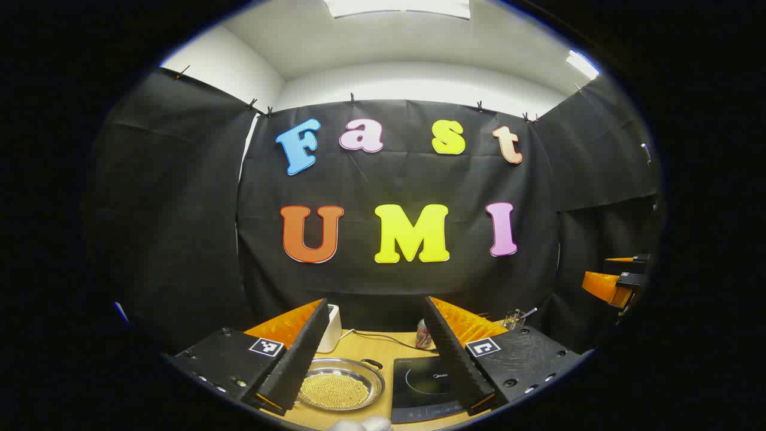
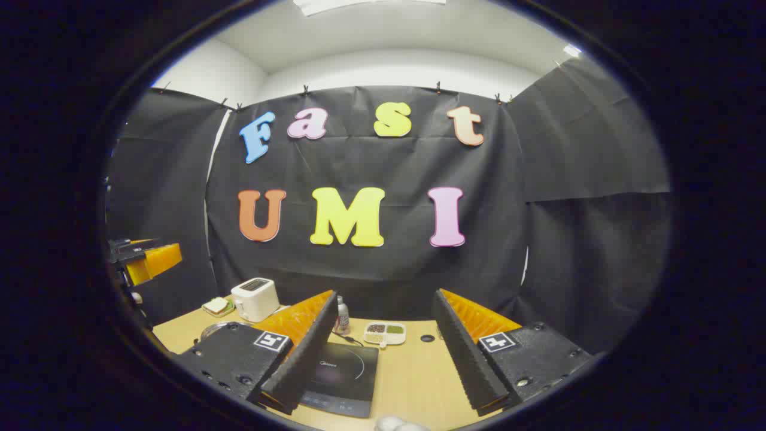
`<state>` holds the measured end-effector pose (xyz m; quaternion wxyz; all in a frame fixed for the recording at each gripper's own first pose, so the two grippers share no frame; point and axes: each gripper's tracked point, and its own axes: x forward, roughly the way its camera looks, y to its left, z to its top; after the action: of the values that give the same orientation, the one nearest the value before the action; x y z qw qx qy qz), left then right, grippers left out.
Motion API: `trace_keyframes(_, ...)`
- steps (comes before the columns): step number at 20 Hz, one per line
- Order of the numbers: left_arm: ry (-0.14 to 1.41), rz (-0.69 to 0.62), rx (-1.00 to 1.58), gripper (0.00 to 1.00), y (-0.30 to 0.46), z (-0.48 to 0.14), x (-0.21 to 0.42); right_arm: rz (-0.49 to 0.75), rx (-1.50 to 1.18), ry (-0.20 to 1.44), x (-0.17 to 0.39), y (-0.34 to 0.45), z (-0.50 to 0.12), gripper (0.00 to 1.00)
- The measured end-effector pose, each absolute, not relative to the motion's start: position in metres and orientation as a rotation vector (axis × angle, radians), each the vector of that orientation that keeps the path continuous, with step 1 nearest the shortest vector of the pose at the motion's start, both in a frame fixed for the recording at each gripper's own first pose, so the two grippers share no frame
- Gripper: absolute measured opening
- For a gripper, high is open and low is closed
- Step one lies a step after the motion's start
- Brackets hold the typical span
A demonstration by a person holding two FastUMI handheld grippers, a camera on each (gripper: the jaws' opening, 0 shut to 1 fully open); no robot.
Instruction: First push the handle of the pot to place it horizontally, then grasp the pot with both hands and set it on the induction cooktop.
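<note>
In the left gripper view, a shallow metal pot [image 1: 341,386] holding yellowish grains sits on the wooden table, low between my fingers. Its small black handle [image 1: 371,363] points toward the back right. A black induction cooktop [image 1: 426,386] lies just right of the pot. My left gripper [image 1: 376,304] is open and held above both, touching nothing. The right gripper [image 1: 621,274] shows at the far right edge. In the right gripper view, my right gripper [image 2: 385,294] is open and empty above the cooktop [image 2: 344,376]. The pot's rim [image 2: 219,327] peeks out at the left, and the left gripper [image 2: 143,257] is further left.
A white toaster [image 2: 255,298] and a plate with a sandwich [image 2: 216,306] stand at the back left. A small bottle [image 2: 342,316] and a divided dish of beans [image 2: 385,333] sit behind the cooktop. A can [image 1: 423,335] and a wire holder [image 1: 514,320] stand at the back.
</note>
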<state>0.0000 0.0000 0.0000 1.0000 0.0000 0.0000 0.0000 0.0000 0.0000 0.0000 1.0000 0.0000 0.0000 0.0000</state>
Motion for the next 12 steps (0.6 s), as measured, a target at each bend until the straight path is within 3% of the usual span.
trace_keyframes(12,-0.005,-0.011,0.017,0.94,0.013,0.005,-0.010,-0.008,-0.020,-0.015,-0.021,0.006,0.003,1.00)
